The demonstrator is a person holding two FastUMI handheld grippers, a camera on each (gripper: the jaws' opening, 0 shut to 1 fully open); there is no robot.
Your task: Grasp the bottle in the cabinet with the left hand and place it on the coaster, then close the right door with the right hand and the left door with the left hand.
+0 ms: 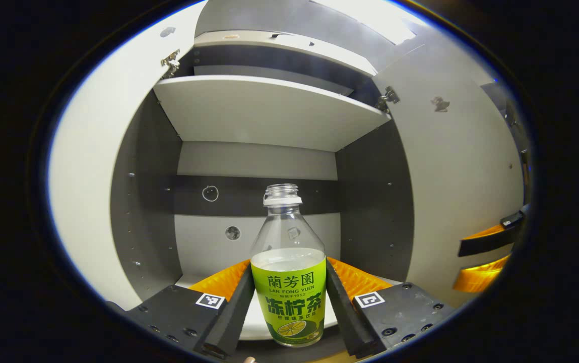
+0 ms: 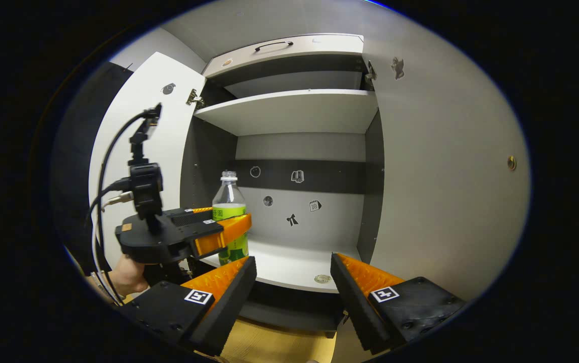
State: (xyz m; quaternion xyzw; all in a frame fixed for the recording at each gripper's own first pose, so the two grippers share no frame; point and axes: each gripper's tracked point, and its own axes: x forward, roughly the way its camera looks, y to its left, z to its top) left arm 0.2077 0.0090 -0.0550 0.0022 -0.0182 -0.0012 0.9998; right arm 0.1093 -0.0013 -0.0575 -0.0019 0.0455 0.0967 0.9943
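Note:
A clear bottle [image 1: 283,229] with a green label and no cap stands upright at the front of the cabinet's lower shelf [image 1: 254,322]. My left gripper [image 1: 289,275] is shut on it, one finger pressing each side of the label. In the right gripper view the same bottle [image 2: 229,194] sits at the shelf's left front with the left gripper [image 2: 236,228] clamped on it and a hand [image 2: 128,278] behind. My right gripper [image 2: 293,282] hangs open before the cabinet's middle, holding nothing. The left door [image 2: 133,146] and right door [image 2: 445,166] both stand open.
An upper shelf [image 2: 289,108] spans the cabinet above the bottle. A small round disc [image 2: 322,278] lies near the lower shelf's front edge. A wooden surface [image 2: 269,348] shows below the cabinet. The right gripper [image 1: 486,252] appears beside the right door [image 1: 450,201].

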